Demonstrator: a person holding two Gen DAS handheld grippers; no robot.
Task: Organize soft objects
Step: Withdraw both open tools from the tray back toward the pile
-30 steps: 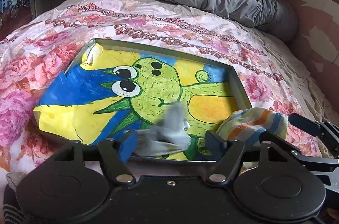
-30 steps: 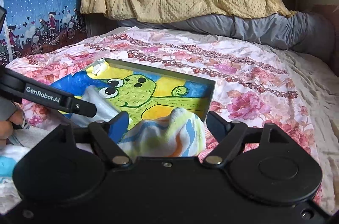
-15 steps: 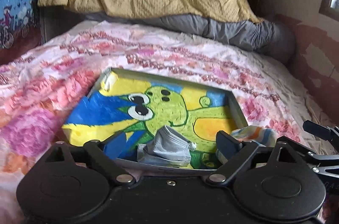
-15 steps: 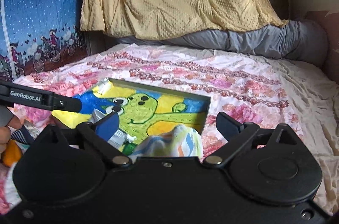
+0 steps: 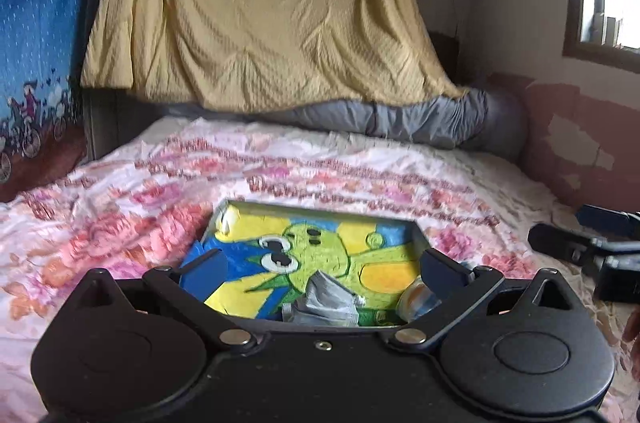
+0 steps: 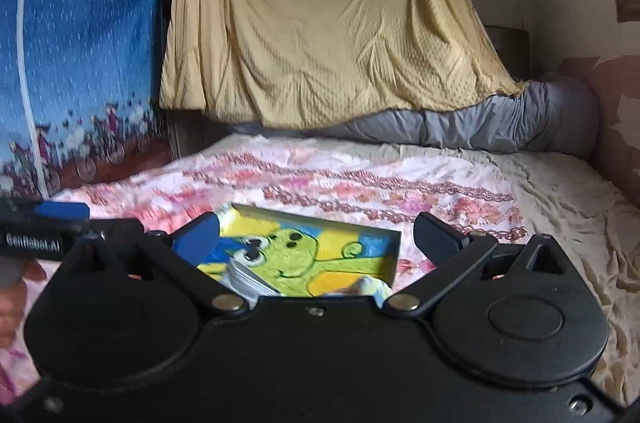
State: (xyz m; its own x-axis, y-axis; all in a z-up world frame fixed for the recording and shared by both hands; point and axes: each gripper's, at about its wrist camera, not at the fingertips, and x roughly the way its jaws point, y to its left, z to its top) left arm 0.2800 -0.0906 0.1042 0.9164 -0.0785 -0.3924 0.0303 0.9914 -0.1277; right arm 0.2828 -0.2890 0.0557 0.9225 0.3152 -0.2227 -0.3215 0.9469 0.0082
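Both grippers are pulling up and back from the tray (image 5: 421,237) on the floral bed (image 5: 120,223), so it is showing smaller and lower than a second ago. The left gripper (image 5: 320,269) is opening its fingers (image 5: 206,269) wide, empty now; the grey cloth (image 5: 326,297) it was pinching is lying inside the tray. The right gripper (image 6: 318,237) is likewise opening, holding nothing, its striped sock (image 5: 416,299) resting at the tray's near right corner.
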